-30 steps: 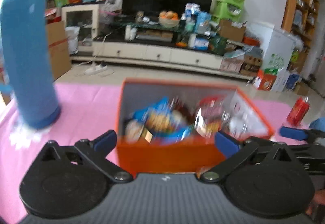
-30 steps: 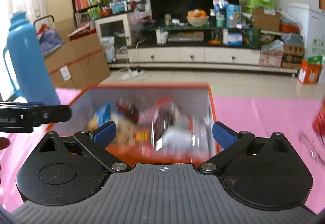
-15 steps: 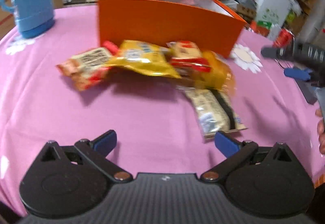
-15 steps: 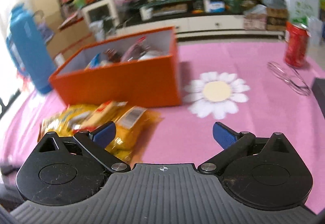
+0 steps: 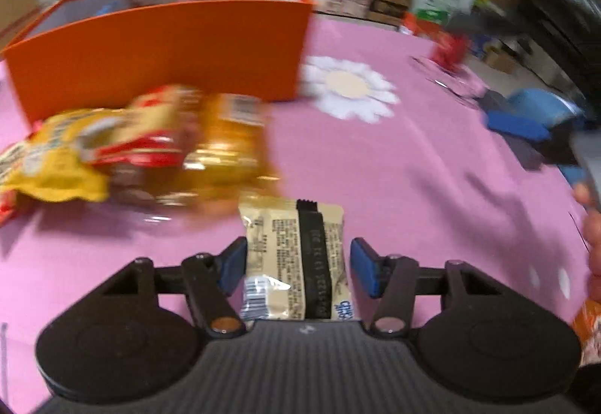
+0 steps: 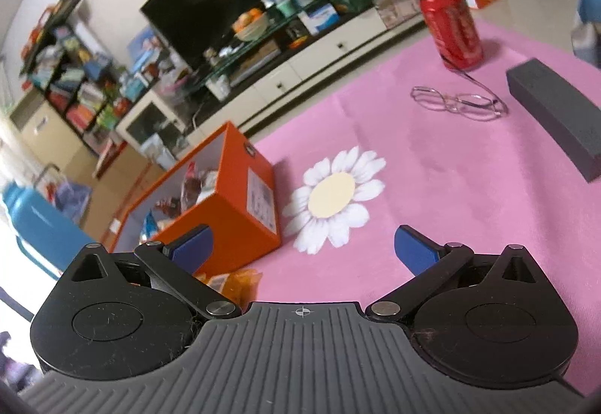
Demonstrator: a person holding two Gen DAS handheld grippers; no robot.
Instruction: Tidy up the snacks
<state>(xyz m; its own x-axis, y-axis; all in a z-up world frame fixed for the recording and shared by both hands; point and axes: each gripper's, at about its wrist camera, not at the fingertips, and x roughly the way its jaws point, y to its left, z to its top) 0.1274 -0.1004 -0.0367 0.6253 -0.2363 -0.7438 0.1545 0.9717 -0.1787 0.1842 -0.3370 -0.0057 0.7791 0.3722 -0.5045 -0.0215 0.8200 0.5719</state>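
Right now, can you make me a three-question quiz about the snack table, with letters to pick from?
1. Where does the cream snack packet lie?
A. inside the orange box
B. between the left gripper's fingers, on the pink cloth
C. on top of the red can

2. What colour is the box that holds snacks?
A. orange
B. green
C. white

3. How is the right gripper?
A. shut on the eyeglasses
B. shut on the can
C. open, holding nothing

Answers:
1 B: the left gripper has a blue finger on each side of the packet.
2 A: its walls are orange in both views.
3 C: its fingers stand wide apart over the pink cloth.
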